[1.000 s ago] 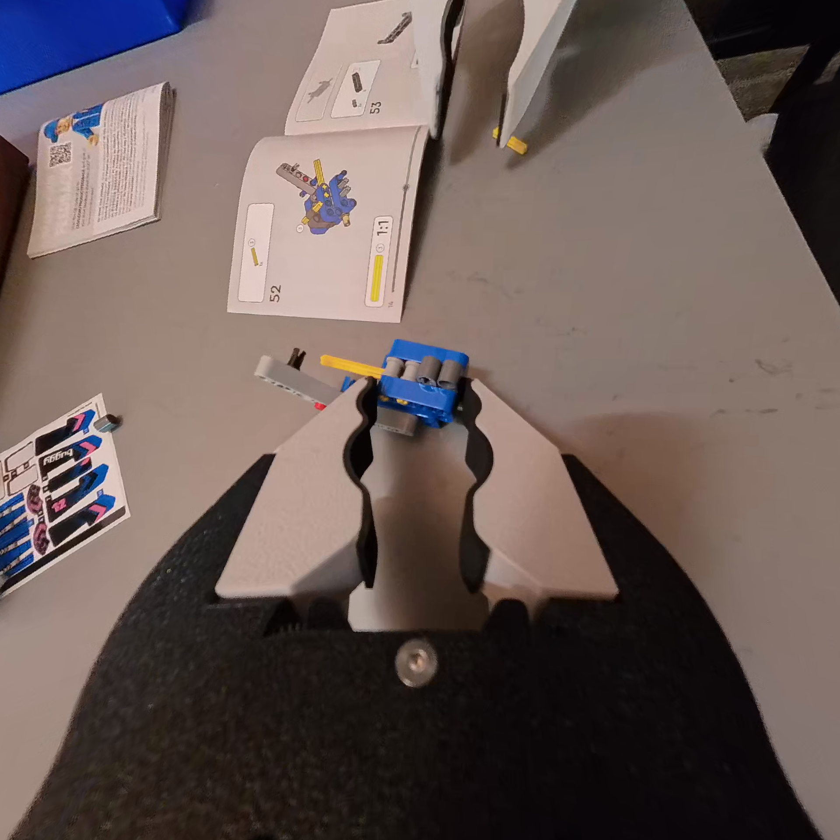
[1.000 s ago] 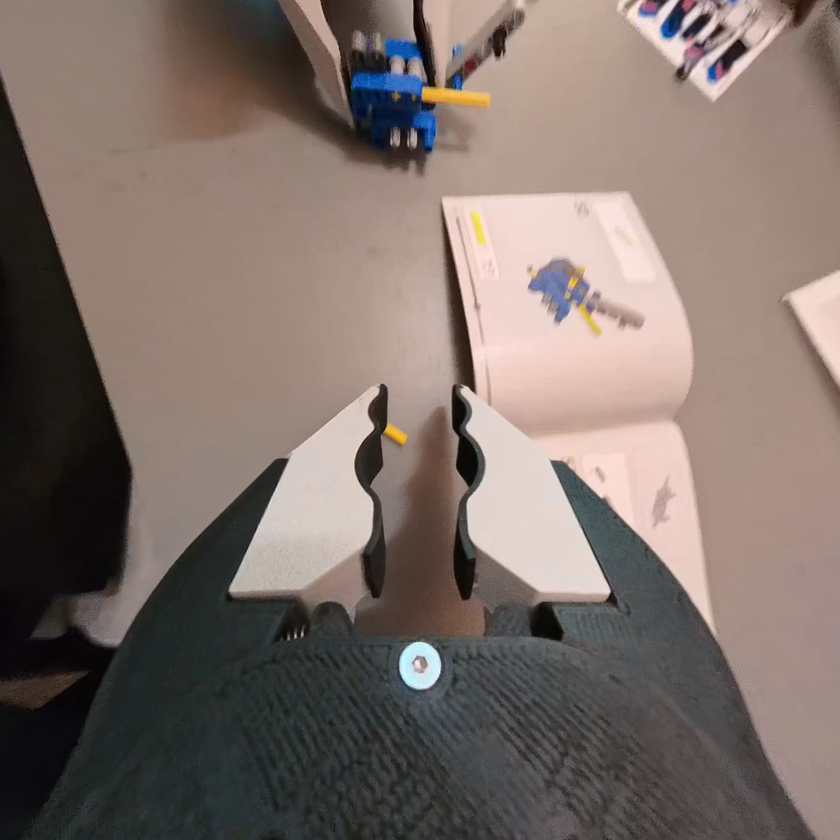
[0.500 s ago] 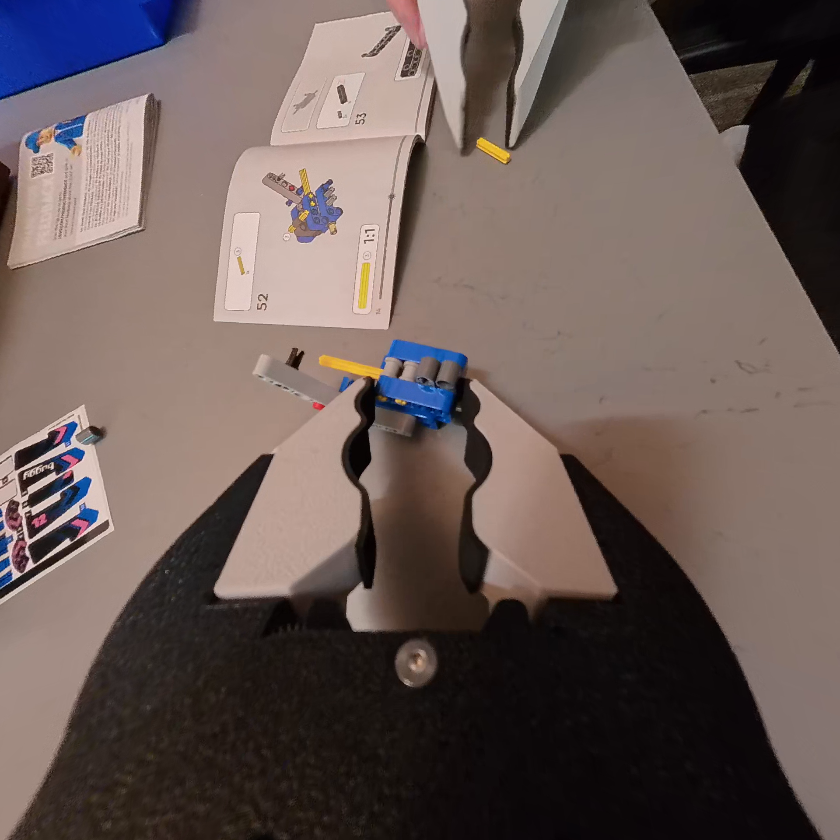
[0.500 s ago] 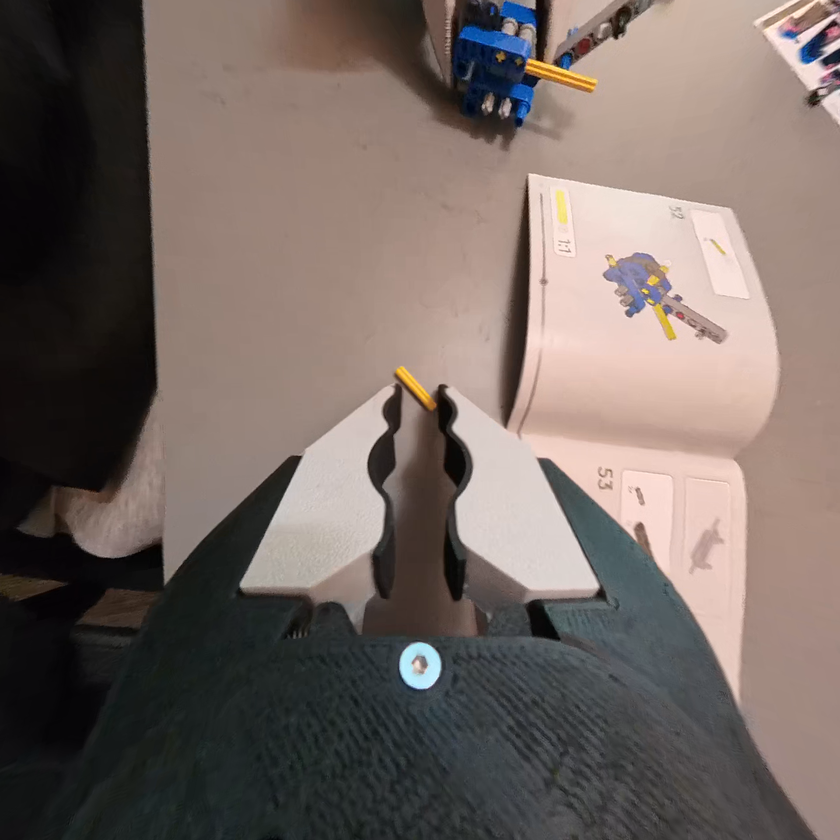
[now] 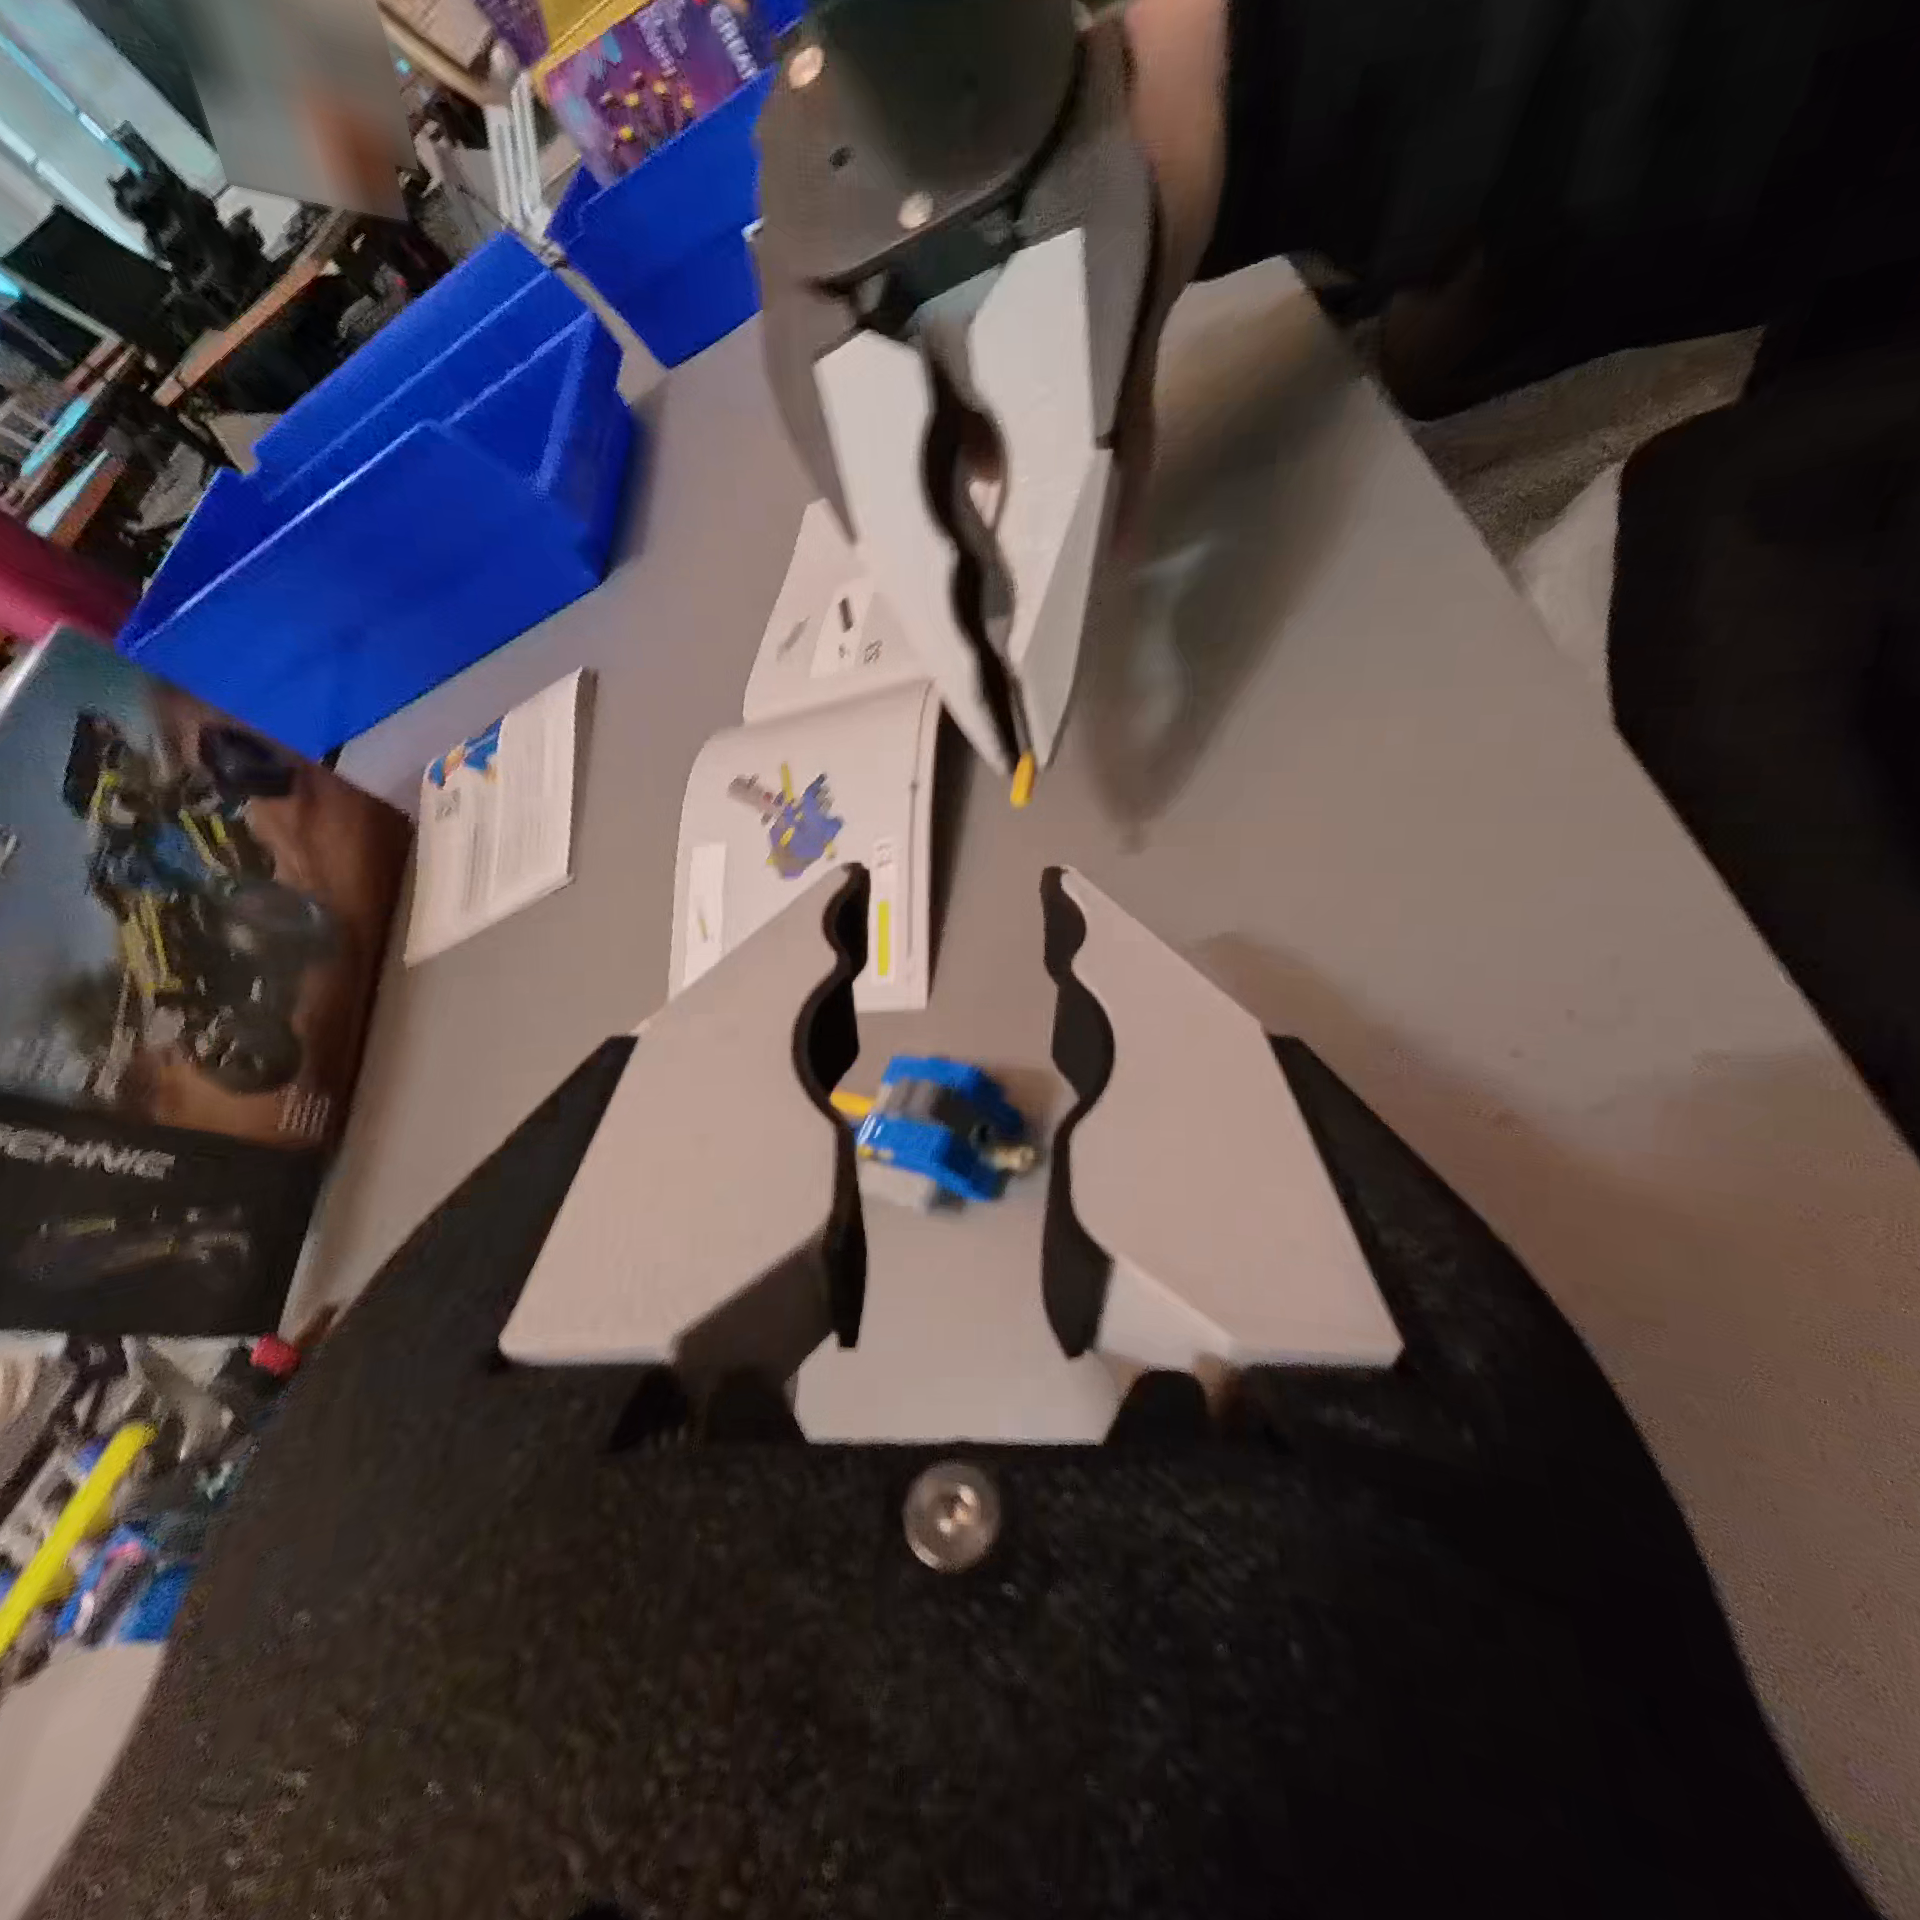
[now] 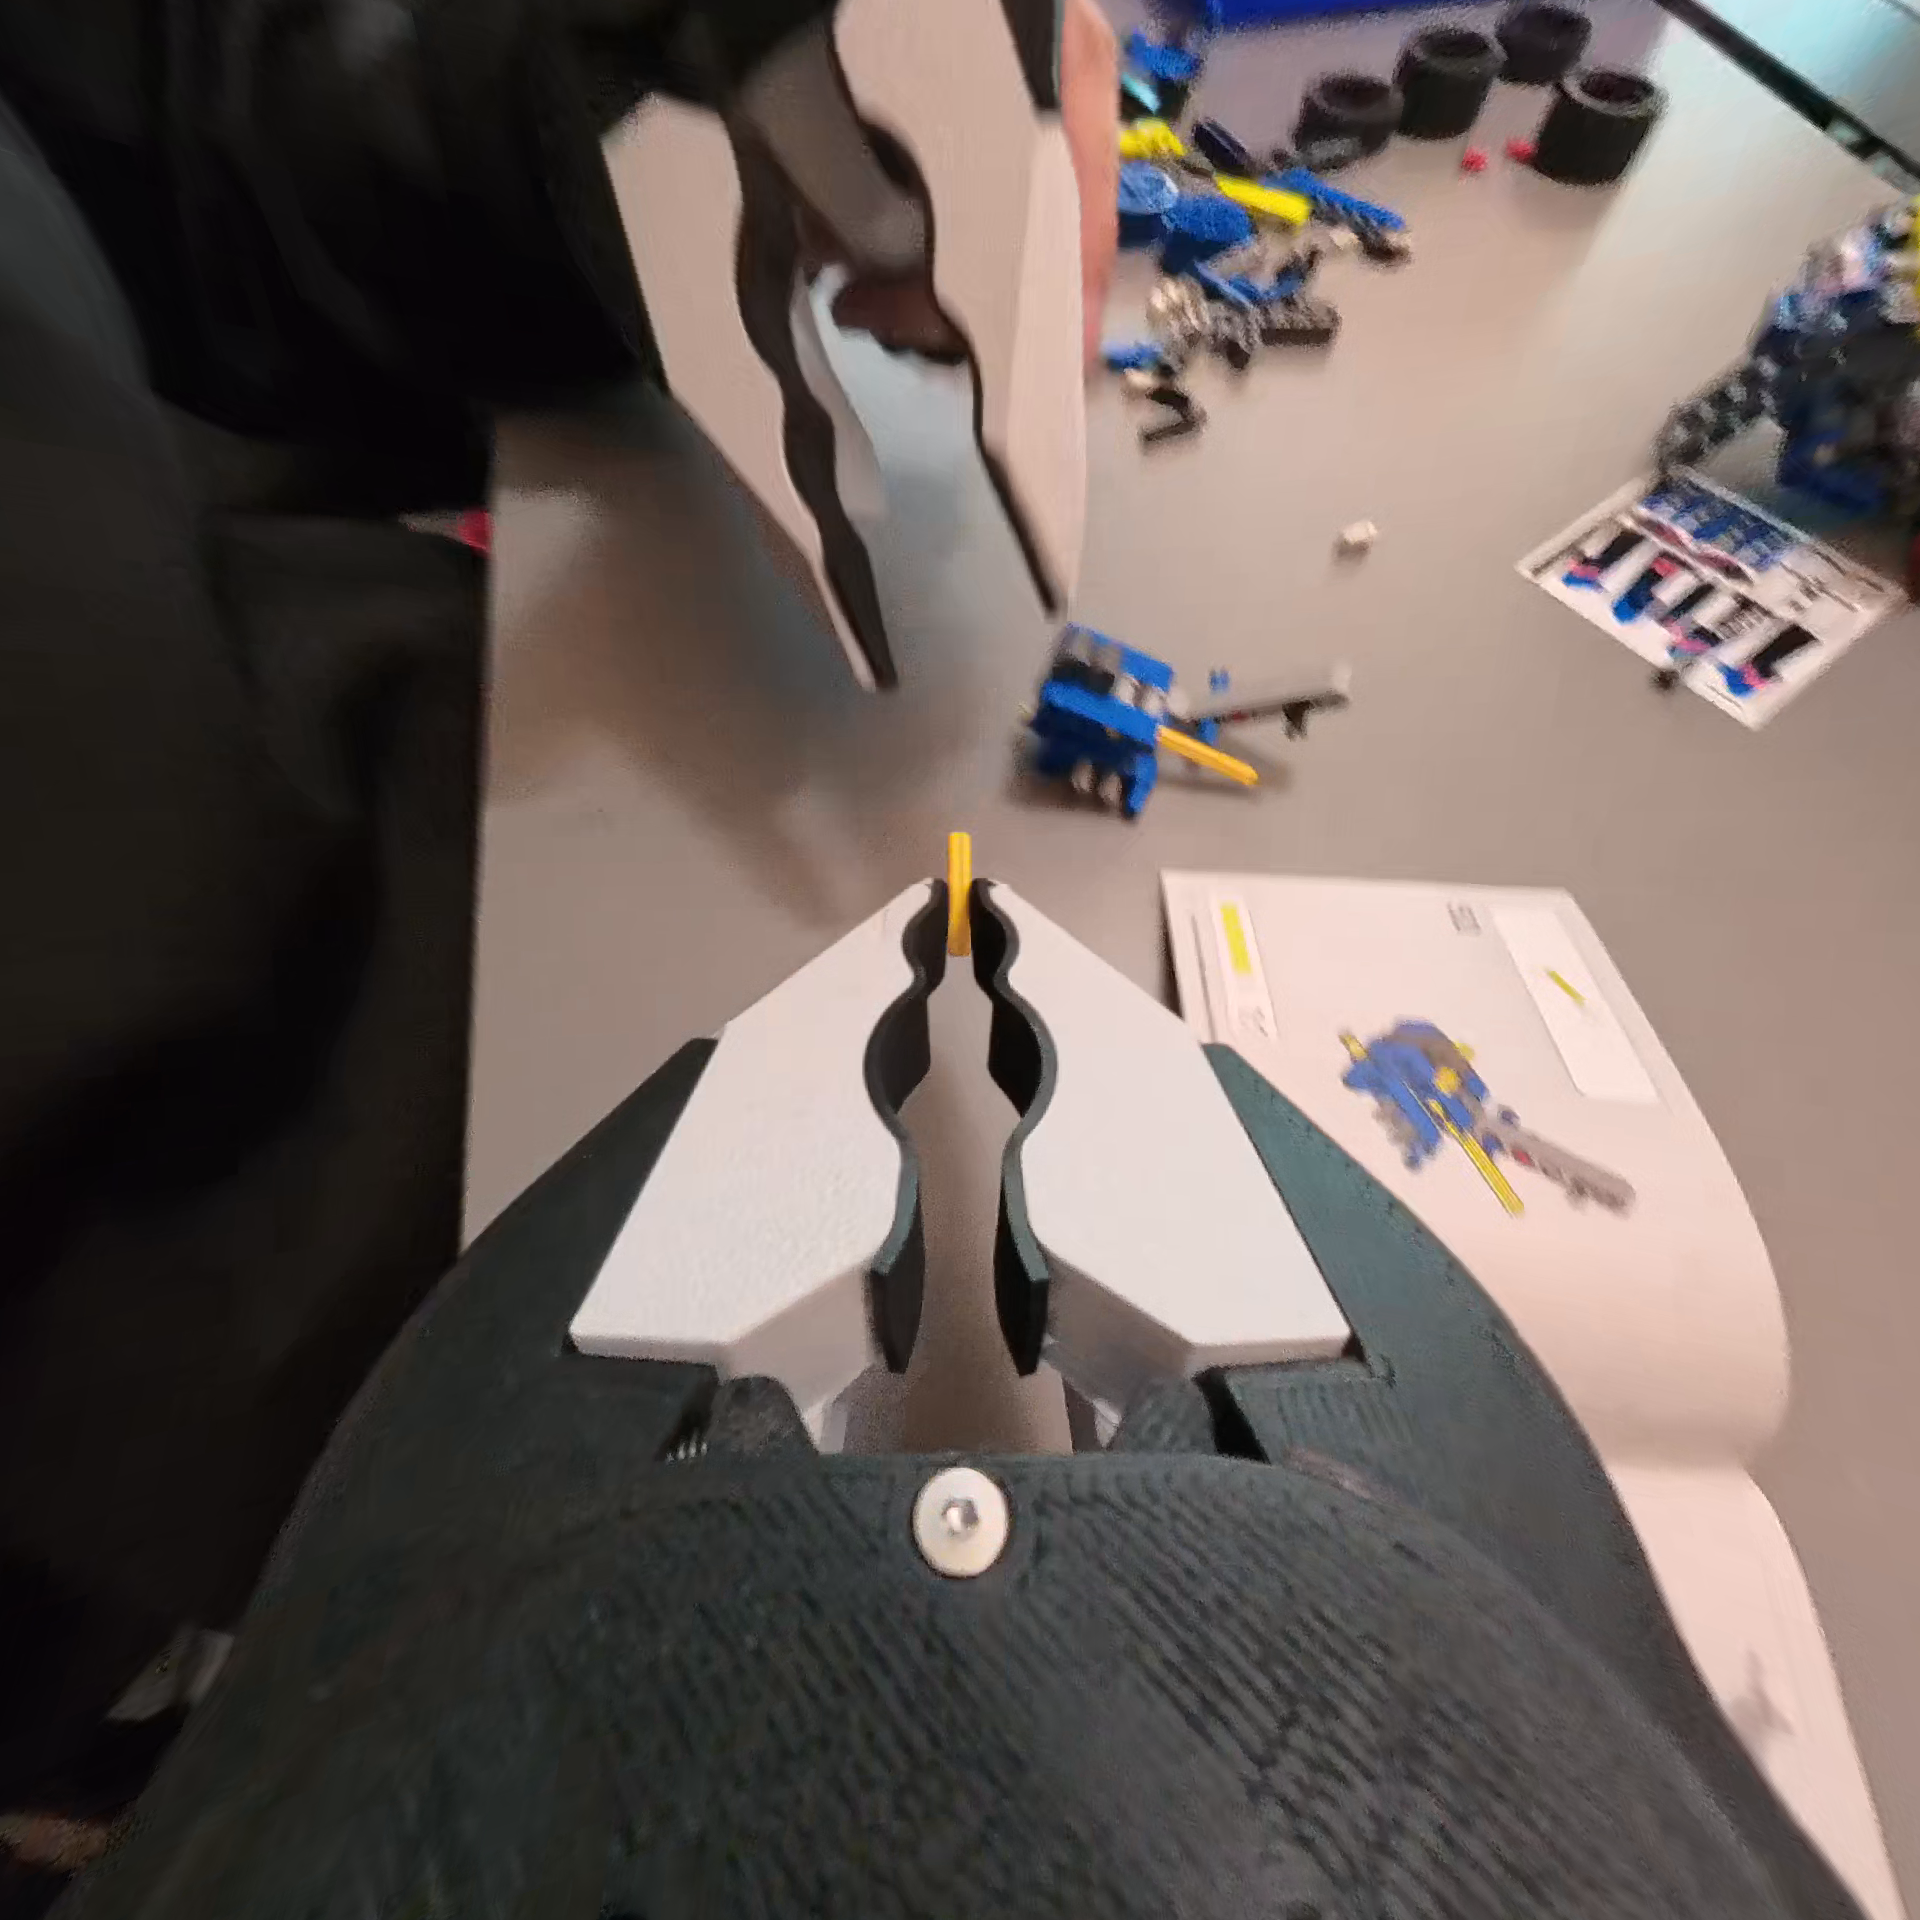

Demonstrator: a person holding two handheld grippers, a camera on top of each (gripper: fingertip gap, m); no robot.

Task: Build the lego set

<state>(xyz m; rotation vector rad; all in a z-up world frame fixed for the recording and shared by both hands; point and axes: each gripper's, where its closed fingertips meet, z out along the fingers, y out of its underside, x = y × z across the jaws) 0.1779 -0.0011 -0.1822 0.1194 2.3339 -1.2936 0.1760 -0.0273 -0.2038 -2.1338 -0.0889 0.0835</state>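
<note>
Right tongs (image 6: 958,896) pinch yellow pin (image 6: 958,883), its rear end hidden.

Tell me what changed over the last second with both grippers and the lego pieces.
The left gripper let go of the blue assembly and rose, open. The right gripper closed on the small yellow axle and lifted it off the table. The open instruction booklet stayed put.

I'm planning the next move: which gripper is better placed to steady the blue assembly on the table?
Left. The left gripper hangs open above the blue assembly; the right gripper is shut on the yellow pin.
</note>
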